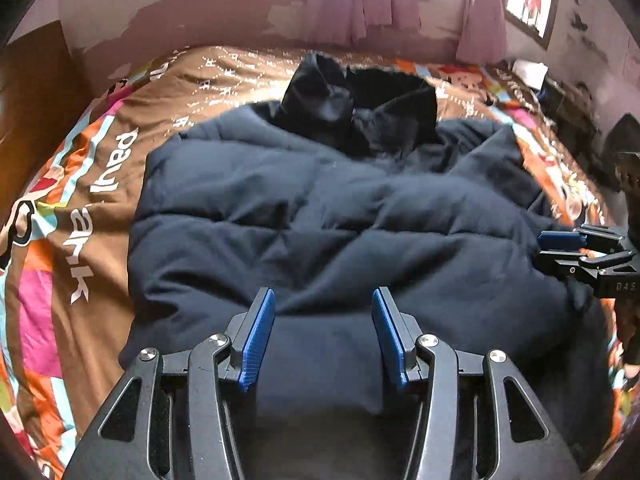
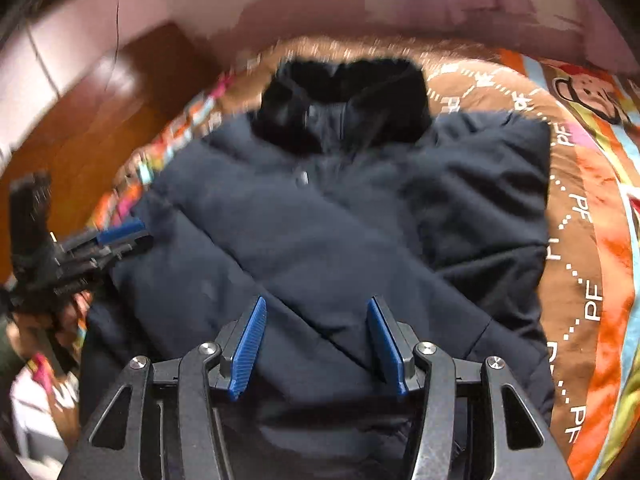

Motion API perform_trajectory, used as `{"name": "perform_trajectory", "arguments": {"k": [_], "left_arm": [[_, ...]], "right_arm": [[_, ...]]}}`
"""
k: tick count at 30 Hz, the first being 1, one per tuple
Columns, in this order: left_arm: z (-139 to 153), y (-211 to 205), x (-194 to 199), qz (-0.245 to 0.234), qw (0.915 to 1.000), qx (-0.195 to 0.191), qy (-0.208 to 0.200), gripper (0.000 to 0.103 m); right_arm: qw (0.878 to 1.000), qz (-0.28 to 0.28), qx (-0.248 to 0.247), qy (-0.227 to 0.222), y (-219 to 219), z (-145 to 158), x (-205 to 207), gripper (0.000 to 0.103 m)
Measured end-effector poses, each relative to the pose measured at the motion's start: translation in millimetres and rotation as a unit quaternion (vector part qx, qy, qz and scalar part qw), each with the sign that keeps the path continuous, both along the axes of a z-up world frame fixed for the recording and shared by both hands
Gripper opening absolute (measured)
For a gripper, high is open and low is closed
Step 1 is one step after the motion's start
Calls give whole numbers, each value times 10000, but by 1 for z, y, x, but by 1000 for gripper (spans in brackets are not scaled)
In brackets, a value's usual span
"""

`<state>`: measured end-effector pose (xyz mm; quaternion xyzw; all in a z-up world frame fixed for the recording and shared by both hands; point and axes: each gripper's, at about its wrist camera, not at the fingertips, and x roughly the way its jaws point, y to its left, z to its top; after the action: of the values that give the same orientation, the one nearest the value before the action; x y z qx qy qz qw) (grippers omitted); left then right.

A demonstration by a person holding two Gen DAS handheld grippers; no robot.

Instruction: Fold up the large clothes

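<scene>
1. Jacket (image 2: 320, 240): dark navy, puffy and quilted, with a black furry collar (image 2: 344, 96) at the far end; sleeves crossed over its front, lying on the bed cover (image 1: 80, 208).
2. Bed cover: brown with bright stripes, white lettering reading "paul" and repeated "PF".
3. Left gripper (image 1: 323, 332): fingers apart over the jacket's near hem, empty.
4. Right gripper (image 2: 316, 340): fingers apart above the jacket, empty.
</scene>
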<state>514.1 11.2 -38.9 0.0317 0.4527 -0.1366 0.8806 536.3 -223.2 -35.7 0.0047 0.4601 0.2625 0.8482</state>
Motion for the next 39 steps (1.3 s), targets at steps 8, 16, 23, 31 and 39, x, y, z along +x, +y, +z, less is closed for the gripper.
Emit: {"name": "perform_trajectory", "arguments": {"k": [8,16,23,31,39], "left_arm": [[-18,-9,-6,-200,9988,435,-111,45],[-38,-9,-2,-213,9988,431,-122,45],[-21,3,-6,-195,9995,-53,-239,45],[37,-3,36,194,9959,-463,-753,45],[77,-28,142,735,9890,-499,-1182,50]], "right_arm": [[9996,-50,-176,232,1,-40,2,51],[9990,104,-437,-74,13,-59,4,51],[9992,225,-161,-283,3,-54,-2,54],[9891,-849,289,-1166,-23,6,10,68],[9838,-1540,445,-800,-24,49,122,68]]}}
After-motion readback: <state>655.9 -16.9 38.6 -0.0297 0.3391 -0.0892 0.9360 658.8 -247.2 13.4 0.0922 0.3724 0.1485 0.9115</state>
